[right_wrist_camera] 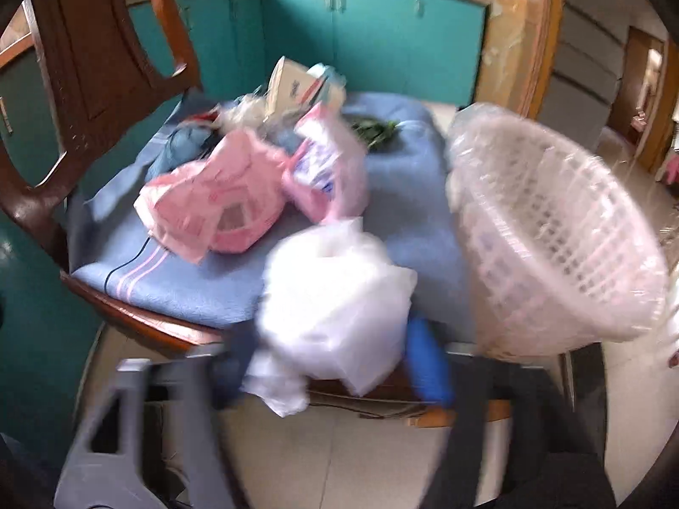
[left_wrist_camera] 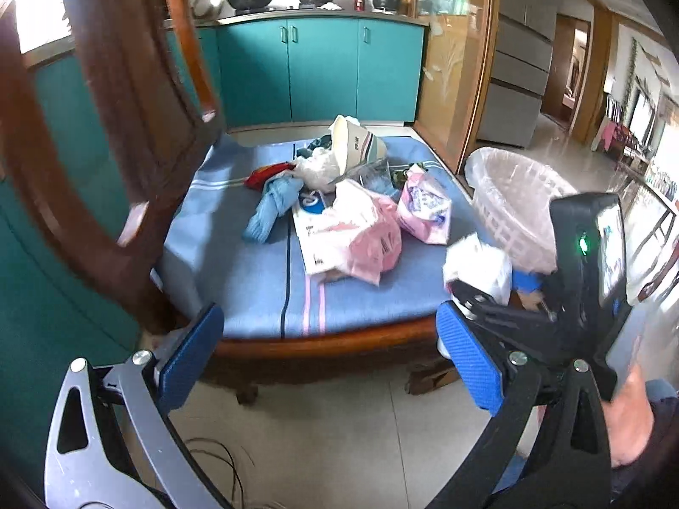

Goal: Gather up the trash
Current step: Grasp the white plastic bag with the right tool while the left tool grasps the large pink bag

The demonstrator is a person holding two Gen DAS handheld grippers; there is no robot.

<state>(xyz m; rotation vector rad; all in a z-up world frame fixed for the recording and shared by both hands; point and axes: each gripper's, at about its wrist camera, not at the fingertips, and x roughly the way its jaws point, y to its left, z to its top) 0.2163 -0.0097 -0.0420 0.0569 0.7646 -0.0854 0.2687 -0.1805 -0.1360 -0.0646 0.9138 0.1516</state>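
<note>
Right gripper clamps crumpled white plastic bag, lifted off table edge, basket side, likely for drop. Lined white basket just beside, mouth tilted toward bag. Left gripper hangs open, empty, clear of pile. Remaining trash on blue cloth: pink bag, pink-white packet, paper bowl.

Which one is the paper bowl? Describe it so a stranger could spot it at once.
Find the blue cloth spread over the chair seat in front of the teal cabinets. A heap of trash sits on it; at the heap's far end, nearest the cabinets, lies the paper bowl. It alone is rigid and cream-coloured, tipped on its side; everything around it is soft bags and wrappers.
</note>
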